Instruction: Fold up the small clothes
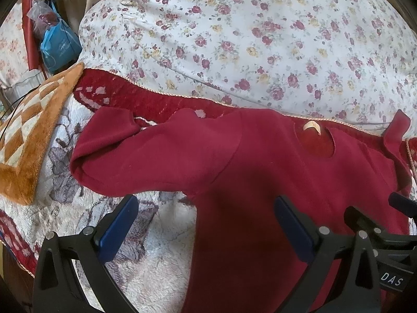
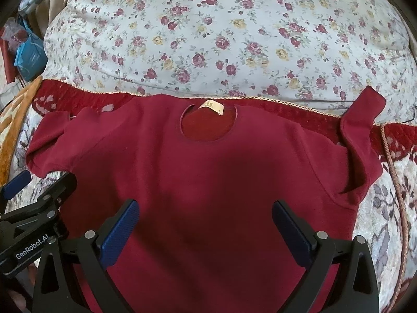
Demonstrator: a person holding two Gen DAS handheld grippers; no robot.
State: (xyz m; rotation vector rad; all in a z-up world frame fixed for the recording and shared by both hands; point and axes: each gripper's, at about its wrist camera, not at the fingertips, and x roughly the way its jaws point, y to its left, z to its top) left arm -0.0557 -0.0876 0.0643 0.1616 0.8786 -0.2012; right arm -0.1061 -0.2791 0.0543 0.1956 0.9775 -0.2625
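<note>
A small dark red long-sleeved top [image 2: 203, 172] lies flat on a fleecy blanket, neckline with a cream label [image 2: 211, 106] toward the far side. Its left sleeve [image 1: 146, 154] stretches left, cuff folded back; its right sleeve [image 2: 362, 130] bends up toward the pillow. My left gripper [image 1: 206, 208] is open and empty, straddling the top's left side edge below the armpit. My right gripper [image 2: 206, 211] is open and empty above the middle of the top's body. The left gripper also shows at the left edge of the right wrist view [image 2: 36, 190].
A big floral pillow [image 2: 234, 34] lies just behind the top. The red-and-white fleecy blanket [image 1: 156, 234] covers the bed. An orange checked mat [image 1: 31, 135] lies at the left. A blue bag [image 1: 60, 44] and clutter stand at the far left.
</note>
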